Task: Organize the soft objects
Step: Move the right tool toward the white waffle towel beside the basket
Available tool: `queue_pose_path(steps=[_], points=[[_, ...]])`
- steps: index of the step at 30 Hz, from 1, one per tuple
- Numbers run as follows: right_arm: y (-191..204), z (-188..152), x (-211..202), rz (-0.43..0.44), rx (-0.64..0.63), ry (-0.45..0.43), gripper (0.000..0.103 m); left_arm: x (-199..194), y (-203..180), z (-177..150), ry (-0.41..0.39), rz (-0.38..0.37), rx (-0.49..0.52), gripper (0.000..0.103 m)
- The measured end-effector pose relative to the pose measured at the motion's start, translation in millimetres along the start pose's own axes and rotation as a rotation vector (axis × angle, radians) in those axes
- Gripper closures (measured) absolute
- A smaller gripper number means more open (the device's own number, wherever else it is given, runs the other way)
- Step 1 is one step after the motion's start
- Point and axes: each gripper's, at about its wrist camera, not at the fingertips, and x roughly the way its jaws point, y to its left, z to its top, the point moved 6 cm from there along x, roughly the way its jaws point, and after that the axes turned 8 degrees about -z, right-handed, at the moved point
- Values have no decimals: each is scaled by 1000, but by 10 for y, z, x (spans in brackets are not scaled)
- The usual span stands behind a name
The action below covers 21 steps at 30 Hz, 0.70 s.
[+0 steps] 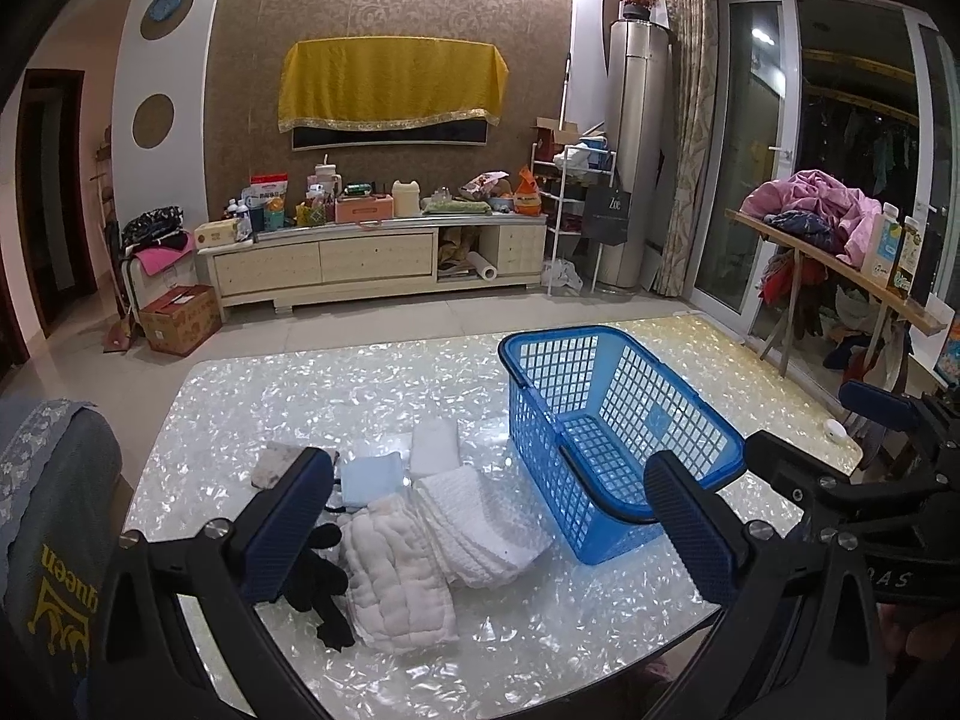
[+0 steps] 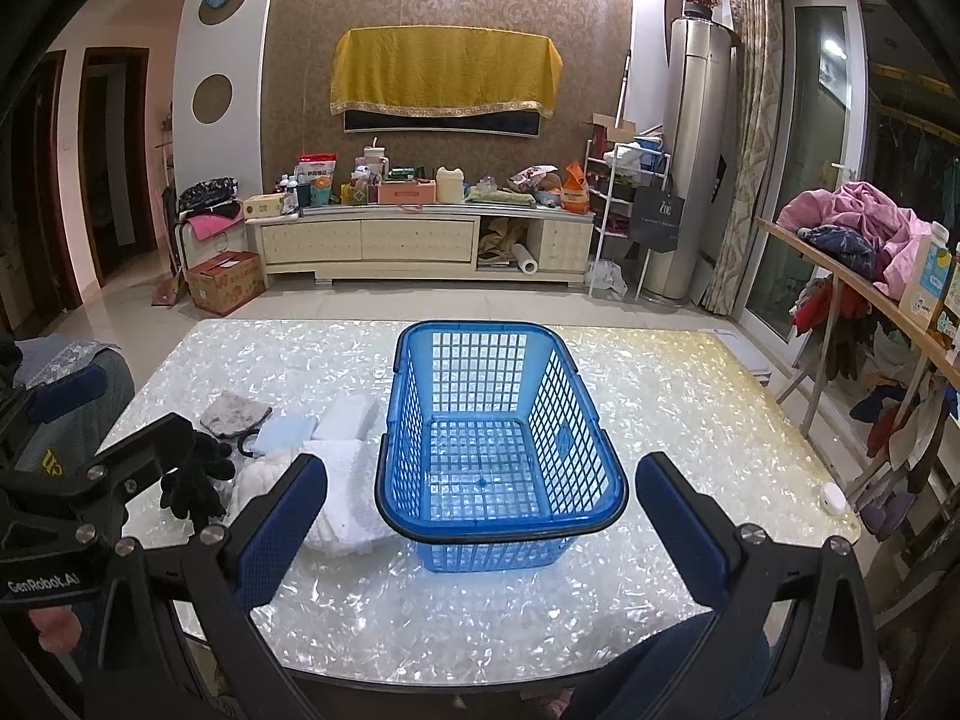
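An empty blue plastic basket (image 1: 612, 438) (image 2: 498, 438) stands on the pearly white table (image 1: 540, 648) (image 2: 480, 618). Left of it lies a heap of soft things: a quilted white cloth (image 1: 396, 576), a folded white towel (image 1: 480, 528) (image 2: 345, 498), a pale blue cloth (image 1: 372, 477) (image 2: 285, 435), a white pad (image 1: 435, 447) (image 2: 348, 417), a grey rag (image 1: 273, 462) (image 2: 231, 414) and black gloves (image 1: 321, 582) (image 2: 195, 483). My left gripper (image 1: 486, 534) is open above the heap and holds nothing. My right gripper (image 2: 480, 531) is open and empty, in front of the basket's near rim.
A chair back with a grey cover (image 1: 54, 540) stands at the table's left. A small white round object (image 2: 833, 498) lies near the table's right edge. A wooden shelf with clothes and cartons (image 2: 870, 276) stands to the right. A TV cabinet (image 2: 420, 246) is across the room.
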Motion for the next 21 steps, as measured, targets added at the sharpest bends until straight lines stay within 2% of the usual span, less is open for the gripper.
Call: queue_pose_path(steps=[5, 13, 19, 21], points=[[42, 57, 41, 2, -10, 0, 0, 58, 24, 87, 11, 5, -3, 0], [217, 157, 229, 15, -54, 21, 0, 232, 261, 188, 48, 51, -8, 0], [456, 272, 388, 73, -109, 36, 0, 364, 721, 249, 115, 45, -105, 0], [576, 313, 445, 101, -131, 41, 0, 383, 904, 250, 142, 68, -134, 0]])
